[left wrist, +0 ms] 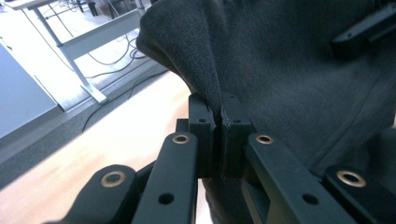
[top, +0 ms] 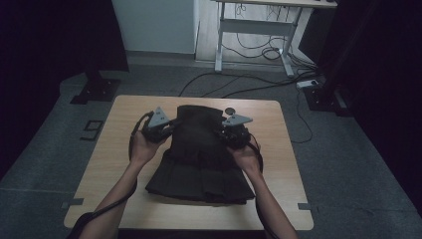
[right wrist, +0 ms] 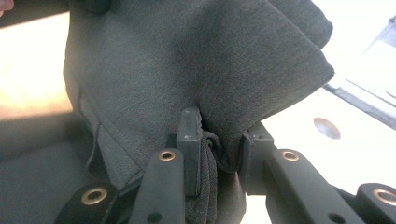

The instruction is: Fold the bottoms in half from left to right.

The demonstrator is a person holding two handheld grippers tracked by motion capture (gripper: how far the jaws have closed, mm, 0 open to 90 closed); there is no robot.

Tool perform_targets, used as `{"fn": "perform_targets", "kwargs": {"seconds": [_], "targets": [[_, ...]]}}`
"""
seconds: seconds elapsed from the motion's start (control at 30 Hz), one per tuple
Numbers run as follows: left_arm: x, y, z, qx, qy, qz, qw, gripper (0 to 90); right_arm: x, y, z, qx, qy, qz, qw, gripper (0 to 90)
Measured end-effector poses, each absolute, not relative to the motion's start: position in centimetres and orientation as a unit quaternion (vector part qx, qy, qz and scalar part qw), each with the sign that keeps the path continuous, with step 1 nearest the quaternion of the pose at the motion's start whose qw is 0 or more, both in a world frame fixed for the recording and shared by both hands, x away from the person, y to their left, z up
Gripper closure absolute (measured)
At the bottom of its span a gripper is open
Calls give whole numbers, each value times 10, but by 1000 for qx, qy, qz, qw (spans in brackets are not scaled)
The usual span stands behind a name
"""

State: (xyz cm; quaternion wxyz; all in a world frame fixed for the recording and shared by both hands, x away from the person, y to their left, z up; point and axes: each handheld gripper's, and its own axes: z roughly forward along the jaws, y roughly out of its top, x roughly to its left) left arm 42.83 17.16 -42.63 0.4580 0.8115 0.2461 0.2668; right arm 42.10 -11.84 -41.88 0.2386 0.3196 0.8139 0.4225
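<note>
A black pleated skirt [top: 199, 154] lies on the wooden table [top: 278, 164], its waist end lifted toward the far side. My left gripper [top: 166, 130] holds the left side of the waist. In the left gripper view its jaws are pressed together on a fold of the dark fabric [left wrist: 280, 70], with my left gripper [left wrist: 218, 109] shut. My right gripper [top: 225, 133] grips the right side of the waist. In the right gripper view a bunch of the fabric [right wrist: 187, 60] is pinched between the jaws of my right gripper [right wrist: 219, 135]. The pleated hem still rests on the table.
A small dark round spot [top: 230, 110] marks the table behind the skirt. A white desk frame [top: 259, 25] and loose cables [top: 249, 82] are on the floor beyond the table. A black stand base [top: 97, 89] sits at the far left.
</note>
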Motion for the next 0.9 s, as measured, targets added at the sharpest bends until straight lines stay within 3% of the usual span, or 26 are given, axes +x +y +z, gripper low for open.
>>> {"fn": "perform_targets", "kwargs": {"seconds": [0.37, 0.9], "targets": [[397, 172, -476, 839, 243, 226, 431, 840, 384, -121, -466, 317, 834, 407, 194, 739], [357, 174, -514, 855, 245, 164, 427, 828, 346, -131, -512, 336, 836, 419, 113, 736]]}}
